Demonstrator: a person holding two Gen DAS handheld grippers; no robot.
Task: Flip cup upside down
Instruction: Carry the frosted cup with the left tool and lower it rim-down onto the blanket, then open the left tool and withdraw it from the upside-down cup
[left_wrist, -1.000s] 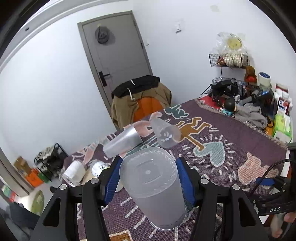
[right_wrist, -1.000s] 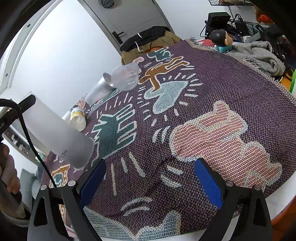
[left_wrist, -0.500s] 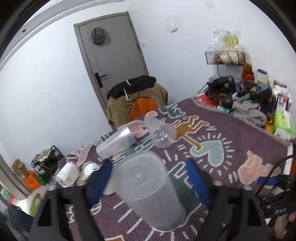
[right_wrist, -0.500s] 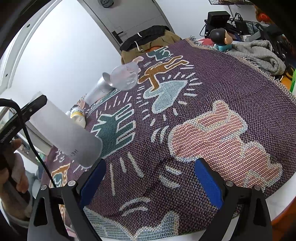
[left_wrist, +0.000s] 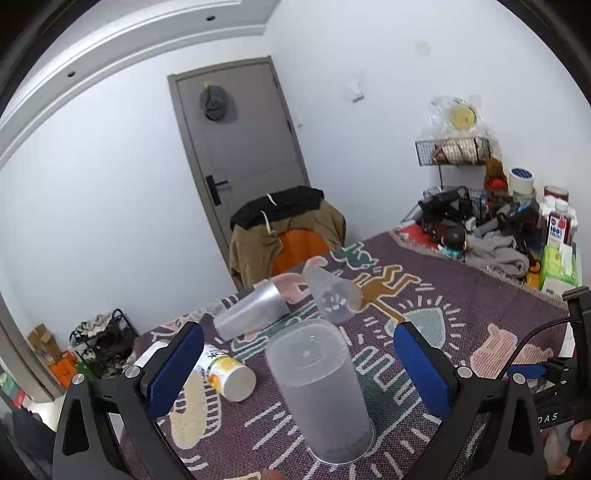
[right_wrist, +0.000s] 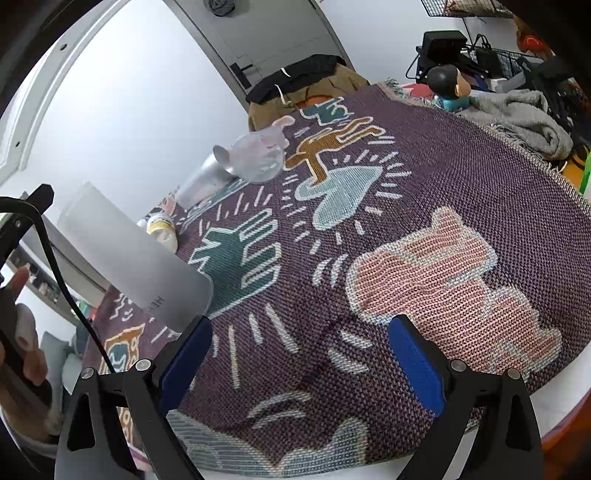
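A frosted translucent cup (left_wrist: 319, 391) stands upside down on the patterned cloth, its rim on the cloth and its flat base up. My left gripper (left_wrist: 299, 369) is open, its blue pads wide apart on either side of the cup, not touching it. The same cup (right_wrist: 136, 258) shows at the left of the right wrist view. My right gripper (right_wrist: 299, 365) is open and empty over the cloth near the table's front edge.
Two more translucent cups (left_wrist: 255, 312) (left_wrist: 332, 295) lie on their sides farther back on the purple cloth (left_wrist: 461, 306). A small white and yellow bottle (left_wrist: 225, 373) lies at the left. Clutter, a grey towel (left_wrist: 498, 254) and cartons crowd the far right. A draped chair (left_wrist: 284, 229) stands behind.
My left gripper has opened and let go of the cup, which now stands upside down on the cloth. The gripper has drawn back slightly. The right gripper has barely moved.
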